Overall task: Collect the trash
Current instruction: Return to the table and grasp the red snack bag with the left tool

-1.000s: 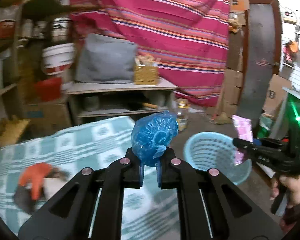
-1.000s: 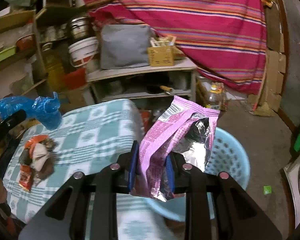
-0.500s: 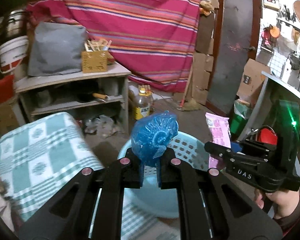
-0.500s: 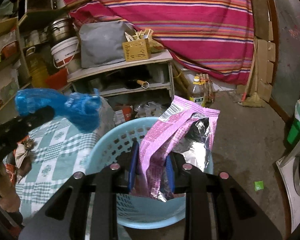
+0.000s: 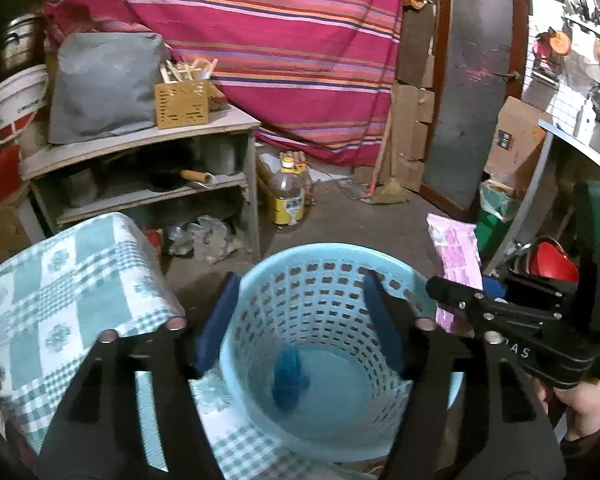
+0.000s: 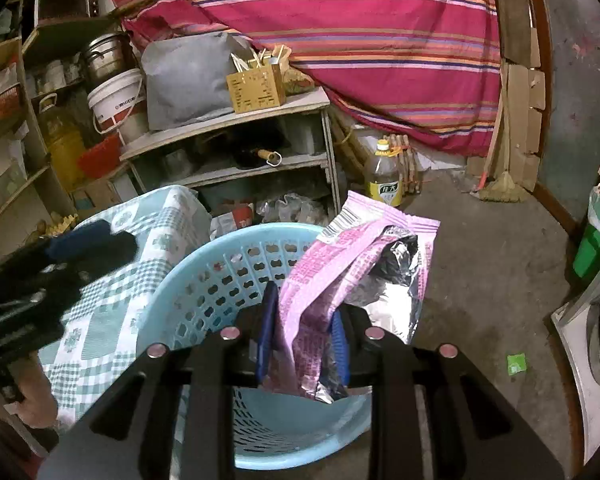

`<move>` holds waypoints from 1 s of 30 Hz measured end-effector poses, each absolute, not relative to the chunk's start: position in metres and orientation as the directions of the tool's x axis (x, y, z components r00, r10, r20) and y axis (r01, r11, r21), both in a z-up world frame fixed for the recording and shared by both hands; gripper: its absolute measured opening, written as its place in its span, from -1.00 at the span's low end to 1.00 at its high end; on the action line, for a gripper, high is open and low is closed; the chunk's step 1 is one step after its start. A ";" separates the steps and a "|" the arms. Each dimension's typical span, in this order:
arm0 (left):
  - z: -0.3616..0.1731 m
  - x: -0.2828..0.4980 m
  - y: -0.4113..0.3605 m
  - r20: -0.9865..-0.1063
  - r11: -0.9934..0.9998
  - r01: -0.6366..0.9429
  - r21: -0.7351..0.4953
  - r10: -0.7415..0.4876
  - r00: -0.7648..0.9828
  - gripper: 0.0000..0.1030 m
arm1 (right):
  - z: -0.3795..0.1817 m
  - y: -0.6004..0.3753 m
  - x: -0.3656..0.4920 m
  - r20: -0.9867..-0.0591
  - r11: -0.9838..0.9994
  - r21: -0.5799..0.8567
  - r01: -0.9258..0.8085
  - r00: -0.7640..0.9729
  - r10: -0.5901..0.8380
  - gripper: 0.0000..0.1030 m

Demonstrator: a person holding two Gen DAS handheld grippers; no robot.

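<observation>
Blue wad [image 5: 288, 380] down in basket [image 5: 260, 276], lower centre of left view; left gripper [image 5: 300, 312] spread wide above, empty. Pink wrapper [image 6: 352, 276] pinched in right gripper [image 6: 304, 336], over basket rim, long axis tilted toward upper right, foil mouth apparently facing right. Left to do: wrapper drop.

Open basket [image 5: 340, 256] mouth below; checked table [image 5: 80, 280] just beside.

Left wrist: my left gripper [image 5: 300, 312] spread wide over the basket [image 5: 260, 280].
Blue wad [image 5: 290, 380] lies at six o'clock on its floor; right gripper [image 5: 460, 300] at three o'clock pinches the pink wrapper [image 5: 456, 252].
</observation>
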State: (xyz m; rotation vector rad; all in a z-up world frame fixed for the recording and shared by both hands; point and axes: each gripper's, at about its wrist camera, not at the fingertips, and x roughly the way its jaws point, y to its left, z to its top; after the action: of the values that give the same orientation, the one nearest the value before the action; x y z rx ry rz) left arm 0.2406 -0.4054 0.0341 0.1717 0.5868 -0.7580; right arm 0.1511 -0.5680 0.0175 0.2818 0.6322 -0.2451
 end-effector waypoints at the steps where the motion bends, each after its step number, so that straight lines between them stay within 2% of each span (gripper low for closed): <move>1: 0.037 0.240 -0.401 -0.552 0.728 0.683 -0.055 -0.593 0.587 0.46 | 0.016 -0.567 0.154 -0.613 0.933 0.183 0.308 0.778 -0.137 -0.50; 4: 0.045 0.236 -0.393 -0.533 0.749 0.662 -0.023 -0.569 0.626 0.68 | 0.012 -0.563 0.161 -0.622 0.937 0.177 0.300 0.772 -0.129 -0.45; 6: 0.050 0.235 -0.384 -0.516 0.766 0.643 0.004 -0.549 0.657 0.74 | 0.010 -0.560 0.166 -0.624 0.941 0.167 0.295 0.770 -0.131 -0.42; 7: 0.052 0.234 -0.382 -0.514 0.769 0.640 0.006 -0.546 0.662 0.75 | 0.010 -0.559 0.169 -0.625 0.941 0.166 0.294 0.770 -0.130 -0.33; 9: 0.056 0.234 -0.373 -0.508 0.779 0.628 0.006 -0.538 0.673 0.79 | 0.009 -0.557 0.175 -0.627 0.940 0.175 0.293 0.769 -0.123 0.13; 10: 0.058 0.234 -0.368 -0.504 0.785 0.619 0.007 -0.532 0.681 0.82 | 0.008 -0.556 0.176 -0.626 0.939 0.177 0.296 0.770 -0.124 0.20; 13: 0.062 0.233 -0.354 -0.496 0.800 0.599 0.012 -0.516 0.699 0.84 | 0.005 -0.553 0.181 -0.641 0.934 0.179 0.308 0.757 -0.127 0.27; 16: 0.067 0.233 -0.335 -0.490 0.818 0.575 0.009 -0.497 0.716 0.86 | 0.004 -0.549 0.179 -0.644 0.929 0.183 0.323 0.753 -0.135 0.43; 20: 0.072 0.233 -0.305 -0.482 0.844 0.536 0.009 -0.466 0.742 0.89 | 0.009 -0.536 0.175 -0.639 0.929 0.155 0.337 0.751 -0.166 0.46; 23: 0.075 0.232 -0.281 -0.480 0.864 0.503 0.013 -0.436 0.761 0.89 | 0.020 -0.519 0.167 -0.619 0.934 0.125 0.335 0.762 -0.190 0.63; 27: 0.076 0.228 -0.245 -0.472 0.892 0.452 0.031 -0.385 0.793 0.89 | 0.039 -0.489 0.156 -0.584 0.944 0.081 0.321 0.782 -0.216 0.66; 30: 0.071 0.221 -0.210 -0.469 0.914 0.403 0.051 -0.334 0.817 0.89 | 0.050 -0.467 0.149 -0.558 0.948 0.075 0.308 0.801 -0.216 0.78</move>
State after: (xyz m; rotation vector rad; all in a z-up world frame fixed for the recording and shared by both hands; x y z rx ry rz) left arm 0.2210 -0.2098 0.0711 0.1509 0.4715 -0.3941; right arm 0.1486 -0.4674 0.0502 0.1649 0.5769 -0.2824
